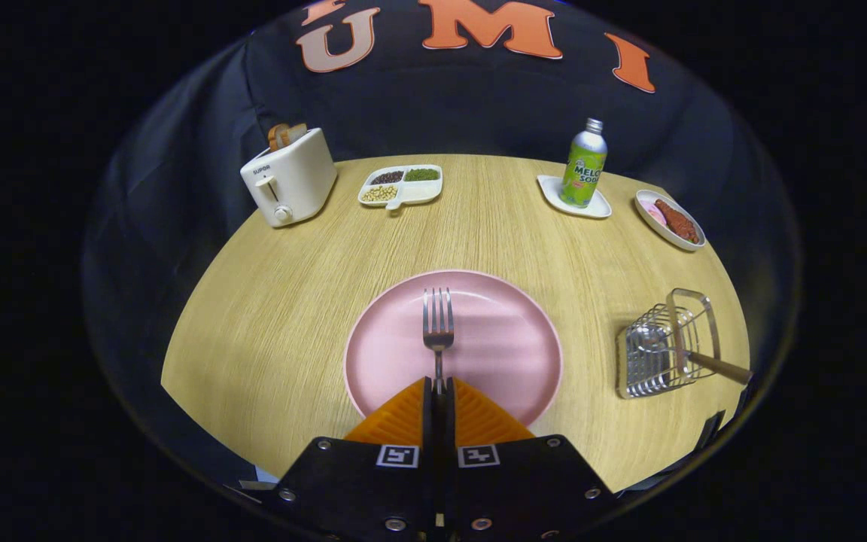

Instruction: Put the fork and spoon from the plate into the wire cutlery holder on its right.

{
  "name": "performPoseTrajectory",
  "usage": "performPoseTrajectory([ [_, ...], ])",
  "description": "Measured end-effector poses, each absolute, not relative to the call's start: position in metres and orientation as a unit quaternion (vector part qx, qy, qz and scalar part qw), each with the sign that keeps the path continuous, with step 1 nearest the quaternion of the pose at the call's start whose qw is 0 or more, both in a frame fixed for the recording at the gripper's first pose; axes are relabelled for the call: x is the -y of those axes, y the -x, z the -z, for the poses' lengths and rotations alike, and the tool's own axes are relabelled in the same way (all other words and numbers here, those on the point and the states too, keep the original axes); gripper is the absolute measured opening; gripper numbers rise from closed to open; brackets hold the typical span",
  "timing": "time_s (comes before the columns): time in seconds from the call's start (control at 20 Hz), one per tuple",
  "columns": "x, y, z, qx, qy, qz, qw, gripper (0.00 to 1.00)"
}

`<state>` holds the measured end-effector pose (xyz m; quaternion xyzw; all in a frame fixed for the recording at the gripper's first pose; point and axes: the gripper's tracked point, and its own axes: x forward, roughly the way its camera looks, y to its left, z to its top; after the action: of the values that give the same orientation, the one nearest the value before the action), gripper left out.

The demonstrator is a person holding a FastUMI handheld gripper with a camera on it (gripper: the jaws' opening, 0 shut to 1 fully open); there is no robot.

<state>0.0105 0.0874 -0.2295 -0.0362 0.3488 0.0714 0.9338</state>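
- The gripper (439,385) has its 2 fingers pressed together on the handle of the fork (438,325), over the near edge of the pink plate (509,354).
- The fork's tines point away, toward the plate's middle.
- The wire holder (667,342) lies on its side to the right of the plate, with the spoon (693,360) inside it, handle sticking out.
- Beyond on the table (290,301): toaster (289,177), tray (402,185), bottle (584,162), and dish (670,219).
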Motion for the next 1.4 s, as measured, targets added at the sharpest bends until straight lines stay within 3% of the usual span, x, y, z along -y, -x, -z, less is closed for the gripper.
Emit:
performPoseTrajectory([
  [0.8, 0.074, 0.011, 0.168, -0.395, 0.066, -0.022, 0.916, 0.05],
  [1.4, 0.134, 0.002, 0.168, -0.508, 0.161, -0.045, 0.845, 0.05],
])
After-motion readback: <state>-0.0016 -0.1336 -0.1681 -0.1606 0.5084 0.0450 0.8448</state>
